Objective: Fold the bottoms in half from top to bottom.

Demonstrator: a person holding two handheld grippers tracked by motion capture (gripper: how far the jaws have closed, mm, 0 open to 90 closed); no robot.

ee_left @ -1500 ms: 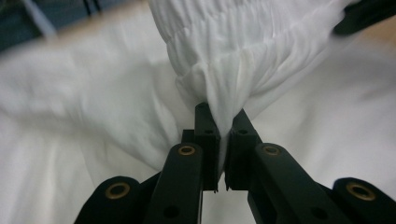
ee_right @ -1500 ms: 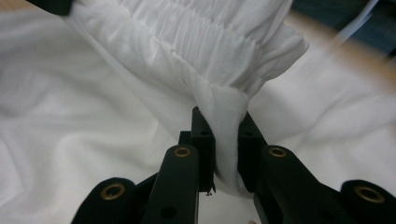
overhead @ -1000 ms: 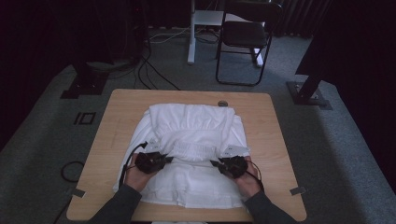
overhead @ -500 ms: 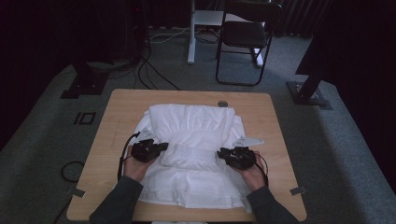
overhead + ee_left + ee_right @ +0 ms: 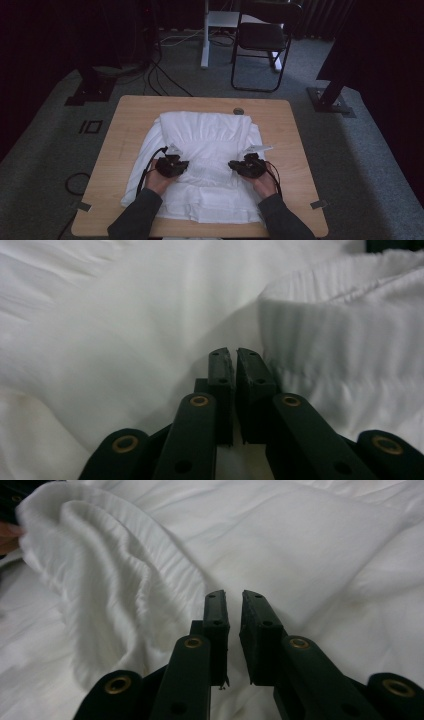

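A white garment (image 5: 205, 131) lies spread and partly folded on the wooden table (image 5: 125, 125). My left gripper (image 5: 185, 164) rests on its lower middle and points right. In the left gripper view its jaws (image 5: 233, 356) stand almost together; they have just been opening a hair, and I see no cloth between them. A raised ribbed fold (image 5: 340, 360) sits right of them. My right gripper (image 5: 233, 165) faces it from the other side. Its jaws (image 5: 233, 600) show a thin gap with nothing in it, beside a bunched fold (image 5: 100, 565).
A small round dark fitting (image 5: 238, 111) sits near the table's far edge. Beyond the table stand a black chair (image 5: 262, 37), a white post (image 5: 204, 35) and cables on the grey floor. Bare wood shows left and right of the garment.
Both hands moved away from the person over the garment, then came closer together. The taut cloth edge between them has become a soft fold across the middle.
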